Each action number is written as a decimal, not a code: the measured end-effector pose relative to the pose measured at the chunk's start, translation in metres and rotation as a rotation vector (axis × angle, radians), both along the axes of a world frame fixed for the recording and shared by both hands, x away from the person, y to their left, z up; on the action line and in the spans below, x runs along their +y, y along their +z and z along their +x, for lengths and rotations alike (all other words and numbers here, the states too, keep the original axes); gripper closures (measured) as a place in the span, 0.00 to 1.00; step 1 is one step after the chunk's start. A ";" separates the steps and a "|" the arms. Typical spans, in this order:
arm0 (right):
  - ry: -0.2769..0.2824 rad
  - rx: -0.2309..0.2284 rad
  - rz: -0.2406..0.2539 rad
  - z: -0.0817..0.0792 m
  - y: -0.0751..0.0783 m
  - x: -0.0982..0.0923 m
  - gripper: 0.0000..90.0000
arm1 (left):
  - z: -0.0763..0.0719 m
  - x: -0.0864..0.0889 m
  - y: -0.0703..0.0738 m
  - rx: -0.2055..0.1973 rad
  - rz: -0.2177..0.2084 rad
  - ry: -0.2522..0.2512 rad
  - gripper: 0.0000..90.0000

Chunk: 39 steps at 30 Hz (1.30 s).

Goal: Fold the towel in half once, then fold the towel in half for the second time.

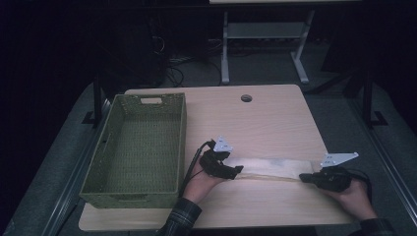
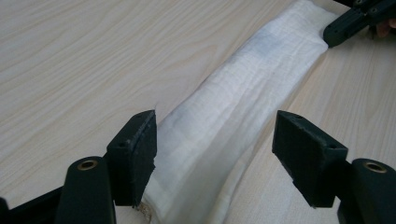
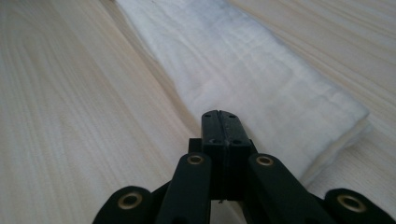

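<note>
1. Both hands came in at the near edge, one tool at each end of a long folded white cloth [image 1: 273, 168] lying flat on the table [image 1: 265, 118].
2. Left tool [image 2: 215, 156] stood with jaws apart, straddling the cloth without pinching it.
3. Right tool [image 3: 219, 122] had jaws together, apparently beside the cloth's corner, gripping nothing.
4. Farther left, a green basket [image 1: 98, 162] waited, probably for the cloth.

White folded cloth [image 1: 268, 168] lies flat as a long strip on the table [image 1: 275, 118]

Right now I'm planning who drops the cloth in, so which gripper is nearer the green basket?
Left. The left gripper is at the folded cloth's near end, just beside the green basket; the right gripper is at the far end.
</note>
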State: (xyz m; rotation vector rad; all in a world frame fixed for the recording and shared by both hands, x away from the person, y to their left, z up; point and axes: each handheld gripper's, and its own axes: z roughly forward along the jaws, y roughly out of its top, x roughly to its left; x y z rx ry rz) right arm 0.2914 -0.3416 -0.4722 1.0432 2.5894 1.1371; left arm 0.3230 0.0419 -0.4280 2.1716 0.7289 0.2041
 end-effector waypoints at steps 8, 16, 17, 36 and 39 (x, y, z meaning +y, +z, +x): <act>-0.025 -0.035 -0.034 0.015 0.001 0.001 1.00 | -0.004 0.001 0.000 -0.008 0.000 -0.004 0.33; -0.056 -0.051 -0.058 0.050 0.001 0.009 1.00 | -0.006 0.002 0.000 -0.015 0.004 -0.001 0.32; -0.055 -0.054 -0.062 0.054 0.001 0.010 1.00 | -0.006 0.002 0.000 -0.015 0.004 -0.002 0.32; -0.061 -0.087 -0.007 0.120 -0.004 0.034 1.00 | -0.005 0.002 0.001 -0.013 -0.001 0.007 0.34; -0.060 -0.093 -0.018 0.115 -0.001 0.032 0.97 | -0.004 0.002 0.001 -0.018 0.001 0.009 0.41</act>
